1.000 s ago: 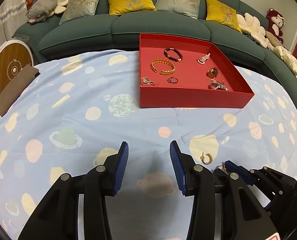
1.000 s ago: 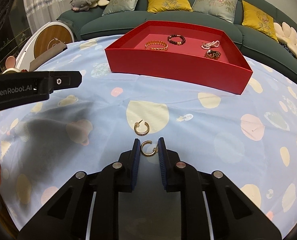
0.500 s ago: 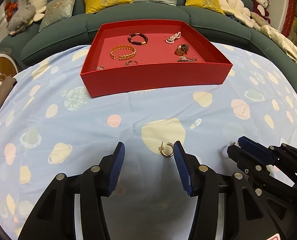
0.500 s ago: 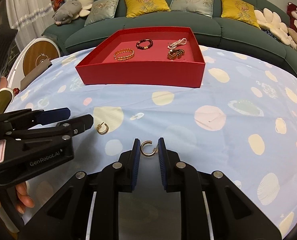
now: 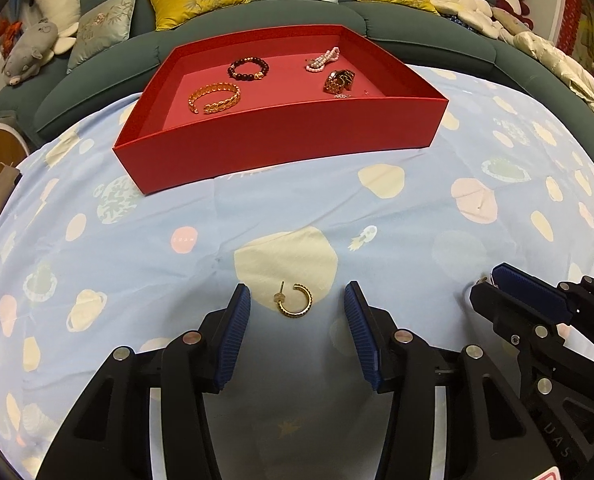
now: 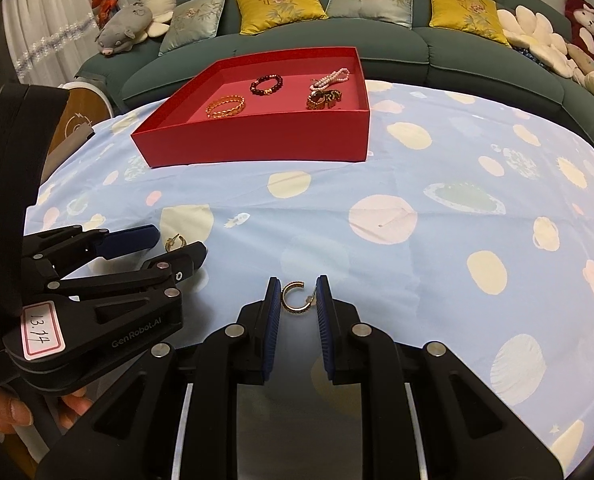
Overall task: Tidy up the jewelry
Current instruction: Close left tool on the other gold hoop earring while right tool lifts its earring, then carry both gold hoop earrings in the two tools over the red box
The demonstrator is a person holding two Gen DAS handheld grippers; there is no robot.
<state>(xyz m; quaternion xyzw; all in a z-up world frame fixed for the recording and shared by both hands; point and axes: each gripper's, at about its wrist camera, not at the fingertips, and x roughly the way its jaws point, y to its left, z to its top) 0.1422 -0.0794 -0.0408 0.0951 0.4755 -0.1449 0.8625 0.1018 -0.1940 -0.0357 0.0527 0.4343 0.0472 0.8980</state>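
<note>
Two gold hoop earrings remain outside the red tray. One earring sits clamped in the right gripper, ready for carrying; the other earring lies on the planet-print cloth near its front edge, between the left gripper's half-open, untouching pads, which have just narrowed slightly.

Cloth sheet: matt woven fabric, lightly creased, printed with pale planets. Red tray: matt card walls, smooth flat floor. Hoop earring on the sheet: polished gold-coloured metal with a beaded outer rim. Second hoop earring: the same glossy metal. Gripper pads: ribbed blue rubber-like facing on matt black plastic bodies with bright metal pins. Sofa: matt green upholstery; cushions have a satin sheen.
</note>
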